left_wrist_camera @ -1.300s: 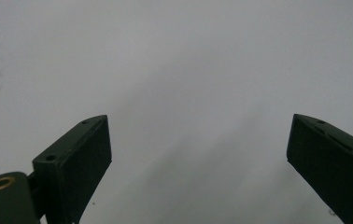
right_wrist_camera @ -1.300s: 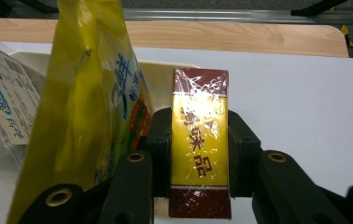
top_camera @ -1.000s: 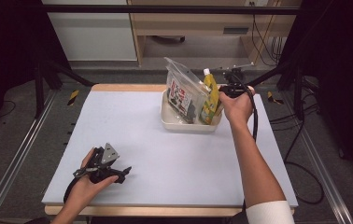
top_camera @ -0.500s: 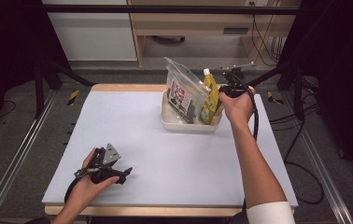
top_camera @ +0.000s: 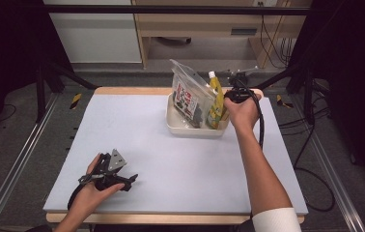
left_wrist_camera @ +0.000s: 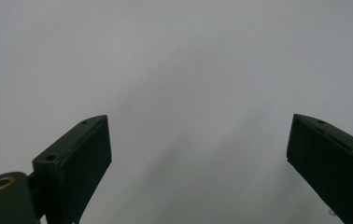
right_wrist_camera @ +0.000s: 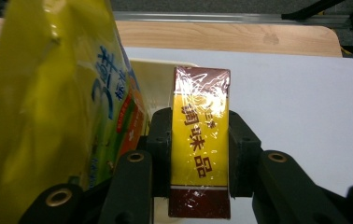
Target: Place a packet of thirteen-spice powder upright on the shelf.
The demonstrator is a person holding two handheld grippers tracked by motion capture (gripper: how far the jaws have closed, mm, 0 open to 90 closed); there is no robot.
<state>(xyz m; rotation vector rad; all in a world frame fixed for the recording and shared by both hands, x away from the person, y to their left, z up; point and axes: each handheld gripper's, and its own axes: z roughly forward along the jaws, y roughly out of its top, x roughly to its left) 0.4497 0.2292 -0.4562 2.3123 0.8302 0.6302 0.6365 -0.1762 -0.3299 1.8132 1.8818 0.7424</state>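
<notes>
Right tool (right_wrist_camera: pixel 200 154) clamped on yellow-and-maroon box (right_wrist_camera: pixel 200 154), held at right edge of white tray (top_camera: pixel 190 129), just beside yellow pouch (right_wrist_camera: pixel 48 93). Left tool (left_wrist_camera: pixel 198 158) jaws wide apart, nothing between, low over grey tabletop (top_camera: pixel 180 164).

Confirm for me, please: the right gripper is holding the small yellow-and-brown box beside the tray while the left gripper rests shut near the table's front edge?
Not quite: the left gripper rests open, its jaws wide apart in the left gripper view. The right gripper does hold the box by the tray.
</notes>
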